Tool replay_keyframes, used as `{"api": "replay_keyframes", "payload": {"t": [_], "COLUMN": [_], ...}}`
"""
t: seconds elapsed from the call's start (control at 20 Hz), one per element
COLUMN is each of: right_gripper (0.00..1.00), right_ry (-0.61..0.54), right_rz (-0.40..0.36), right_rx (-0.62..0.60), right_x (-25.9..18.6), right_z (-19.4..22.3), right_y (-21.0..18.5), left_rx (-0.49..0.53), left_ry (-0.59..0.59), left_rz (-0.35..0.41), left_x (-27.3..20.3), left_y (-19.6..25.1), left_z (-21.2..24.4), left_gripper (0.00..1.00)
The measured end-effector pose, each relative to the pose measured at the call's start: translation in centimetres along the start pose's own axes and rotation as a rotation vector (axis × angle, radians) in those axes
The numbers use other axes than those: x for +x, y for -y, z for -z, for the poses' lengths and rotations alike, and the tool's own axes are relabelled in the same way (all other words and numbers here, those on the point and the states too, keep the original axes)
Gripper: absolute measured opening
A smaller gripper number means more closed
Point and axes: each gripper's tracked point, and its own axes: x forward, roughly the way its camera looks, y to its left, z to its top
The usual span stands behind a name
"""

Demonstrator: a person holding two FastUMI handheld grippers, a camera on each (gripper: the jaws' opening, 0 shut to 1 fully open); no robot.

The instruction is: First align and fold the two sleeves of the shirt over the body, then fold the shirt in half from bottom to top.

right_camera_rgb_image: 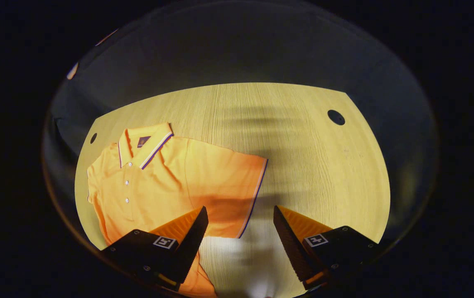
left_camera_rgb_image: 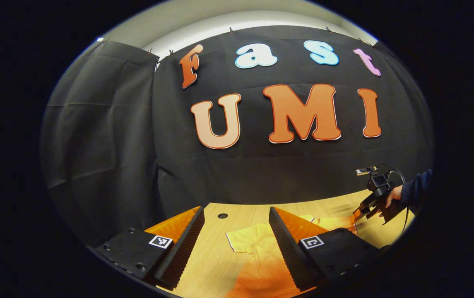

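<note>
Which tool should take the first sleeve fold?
Probably right. The right tool hangs open just above the spread sleeve of the orange polo shirt; the left tool faces the wall.

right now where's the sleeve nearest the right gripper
In the right gripper view the sleeve lies flat on the wooden table, spread out from the shirt, its striped hem just ahead of the open right gripper.

Light wood-grain surface with round holes near its corners, possibly cable ports; black cloth wall behind.
</note>
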Motion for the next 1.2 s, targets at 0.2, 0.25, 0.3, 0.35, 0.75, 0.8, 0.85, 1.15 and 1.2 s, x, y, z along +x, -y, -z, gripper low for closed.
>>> {"api": "replay_keyframes", "payload": {"t": [0.2,0.25,0.3,0.35,0.75,0.8,0.85,1.15,1.2], "right_gripper": [0.93,0.9,0.88,0.87,0.71,0.58,0.5,0.06,0.06], "right_ry": [-0.074,-0.08,-0.087,-0.096,-0.166,-0.153,-0.14,-0.028,-0.021], "right_rz": [0.026,0.036,0.046,0.049,0.03,0.026,0.021,-0.099,-0.12], "right_rx": [0.009,-0.005,-0.018,-0.03,-0.058,-0.066,-0.062,-0.045,-0.056], "right_x": [2.9,3.3,3.7,4.0,5.6,5.6,5.7,4.3,3.6], "right_z": [0.3,0.2,0.1,0.1,0.2,0.0,-0.2,-3.0,-3.5], "right_y": [0.5,0.5,0.6,0.5,-0.1,-0.1,-0.3,-2.9,-3.6], "left_rx": [0.006,0.004,0.002,-0.002,0.0,0.0,-0.001,-0.002,-0.004], "left_ry": [-0.039,-0.044,-0.047,-0.053,-0.094,-0.097,-0.1,-0.107,-0.112], "left_rz": [-0.039,-0.055,-0.072,-0.086,-0.097,-0.093,-0.093,-0.091,-0.091], "left_x": [-0.7,-0.9,-0.8,-0.7,-0.6,-0.6,-0.5,-0.1,0.2], "left_y": [-0.5,-0.9,-0.9,-1.0,-1.2,-1.2,-1.2,-0.9,-0.8], "left_z": [1.2,1.1,1.1,1.2,1.9,2.1,2.2,2.1,2.2], "left_gripper": [0.96,0.96,0.96,0.96,0.96,0.96,0.97,0.96,0.96]}}
